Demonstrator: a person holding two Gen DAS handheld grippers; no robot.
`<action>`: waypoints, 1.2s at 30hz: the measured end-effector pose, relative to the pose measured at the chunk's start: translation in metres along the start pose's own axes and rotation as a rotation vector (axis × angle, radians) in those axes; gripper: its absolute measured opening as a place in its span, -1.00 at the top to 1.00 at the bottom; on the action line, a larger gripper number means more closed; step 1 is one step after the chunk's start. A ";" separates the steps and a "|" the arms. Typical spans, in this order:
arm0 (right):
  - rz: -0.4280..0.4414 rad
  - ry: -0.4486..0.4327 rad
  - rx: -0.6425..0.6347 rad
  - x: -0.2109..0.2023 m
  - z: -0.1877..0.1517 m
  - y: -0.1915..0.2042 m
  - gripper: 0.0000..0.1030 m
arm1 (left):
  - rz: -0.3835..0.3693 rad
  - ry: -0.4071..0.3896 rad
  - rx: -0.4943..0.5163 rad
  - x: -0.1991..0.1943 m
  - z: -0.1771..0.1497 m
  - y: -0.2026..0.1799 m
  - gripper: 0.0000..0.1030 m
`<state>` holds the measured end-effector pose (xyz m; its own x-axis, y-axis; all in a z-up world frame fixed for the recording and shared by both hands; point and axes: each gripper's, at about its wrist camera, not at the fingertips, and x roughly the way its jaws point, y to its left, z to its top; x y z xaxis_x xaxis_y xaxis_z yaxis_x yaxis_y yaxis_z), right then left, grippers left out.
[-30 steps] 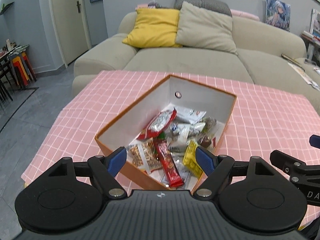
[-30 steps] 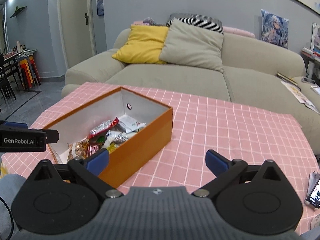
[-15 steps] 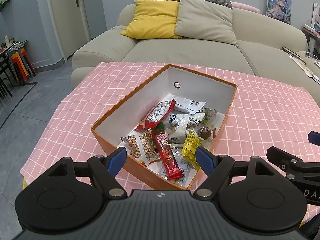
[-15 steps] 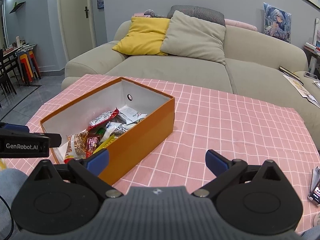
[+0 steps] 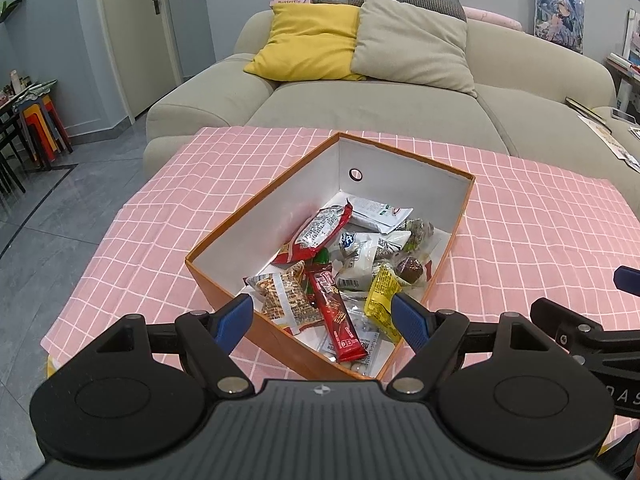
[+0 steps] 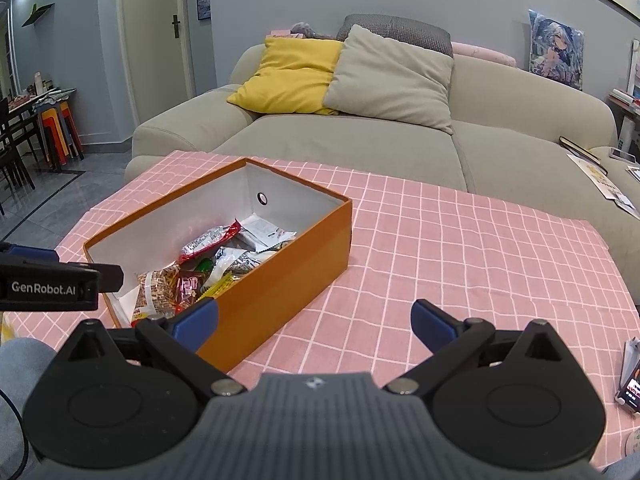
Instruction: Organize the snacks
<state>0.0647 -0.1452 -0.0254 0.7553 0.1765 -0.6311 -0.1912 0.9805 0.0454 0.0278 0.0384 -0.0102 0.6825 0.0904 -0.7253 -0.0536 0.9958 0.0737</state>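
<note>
my left tongs [image 5: 323, 317] hang spread wide over the near end of the orange box [image 5: 256, 322], pinching nothing. the box sits toward the left side of the pink checked tablecloth [image 5: 532, 220], its long walls angled to the cloth's edges. inside, the snacks [image 5: 352, 256] lie heaped at the near end: a nut bar packet [image 5: 286, 296], a long red bar [image 5: 334, 314], a yellow packet [image 5: 382, 294]. my right tongs [image 6: 315, 315] are spread too, empty, over bare cloth just right of the box, their left pad beside its near orange wall.
</note>
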 end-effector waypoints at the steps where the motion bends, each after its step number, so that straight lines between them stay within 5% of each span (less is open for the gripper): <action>1: 0.000 0.000 -0.001 0.000 0.000 0.000 -0.92 | 0.001 0.000 0.000 0.000 0.000 0.000 -0.79; 36: 0.003 0.001 -0.013 -0.001 0.001 0.001 -0.92 | -0.002 0.000 0.001 -0.004 0.001 0.000 -0.79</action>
<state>0.0639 -0.1445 -0.0239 0.7541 0.1793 -0.6318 -0.2014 0.9788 0.0373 0.0264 0.0378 -0.0068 0.6824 0.0880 -0.7257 -0.0514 0.9960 0.0724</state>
